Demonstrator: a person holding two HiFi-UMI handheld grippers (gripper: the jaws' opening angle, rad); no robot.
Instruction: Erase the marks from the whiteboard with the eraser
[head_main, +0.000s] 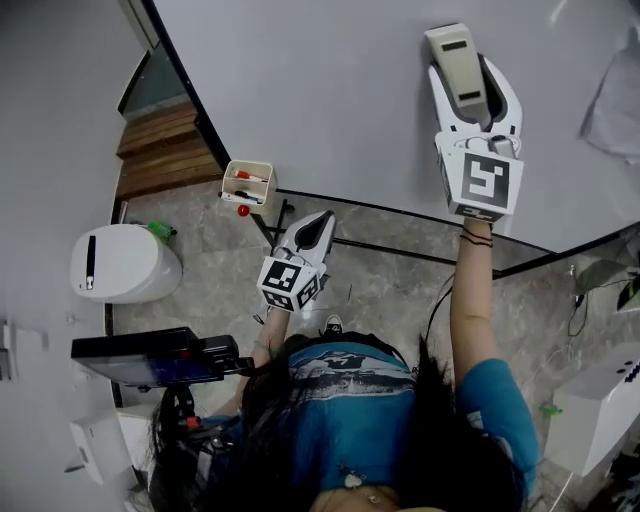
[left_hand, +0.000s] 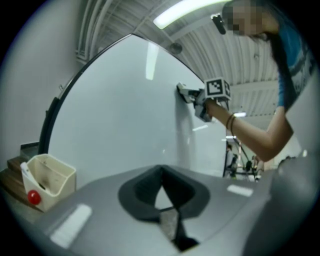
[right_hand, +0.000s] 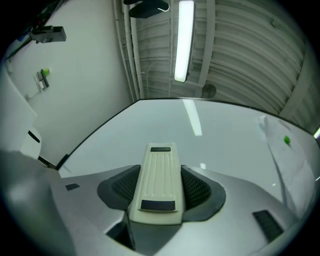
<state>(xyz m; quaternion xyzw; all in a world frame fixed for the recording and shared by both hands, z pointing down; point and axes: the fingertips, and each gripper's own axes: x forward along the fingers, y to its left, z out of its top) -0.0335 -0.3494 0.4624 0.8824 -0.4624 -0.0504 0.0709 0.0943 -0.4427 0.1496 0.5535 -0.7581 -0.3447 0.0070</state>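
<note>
At upper right in the head view, the right gripper (head_main: 470, 78) is raised on an outstretched arm (head_main: 473, 300), its jaws pinching a beige eraser (head_main: 458, 62) that lies against the board (head_main: 330, 100). The board fills the upper part of the frame. Lower and near the centre, the left gripper (head_main: 318, 225) hangs close to the board's bottom edge, apart from the surface. Just left of it, a small tray (head_main: 248, 183) with markers and a red piece is fixed at the board's lower corner. A white bin (head_main: 122, 263) stands on the floor at left.

Seen from the left gripper view, the left gripper (left_hand: 161, 175) has its dark pads pressed together with nothing between them. The board (left_hand: 120, 110) spreads across the frame ahead. The tray (left_hand: 47, 180) sits at lower left. Right of centre, in the upper half, the right gripper (left_hand: 194, 99) holds the eraser (left_hand: 183, 92) with its end touching the board, and the arm (left_hand: 250, 132) runs off toward the right edge.

Low in the middle of the right gripper view, the right gripper (right_hand: 161, 172) clamps the eraser (right_hand: 159, 182) between its mesh pads. The ribbed eraser points away toward the board (right_hand: 225, 145), which fills the middle of the frame. A ceiling lamp (right_hand: 184, 40) glows at top centre.
</note>
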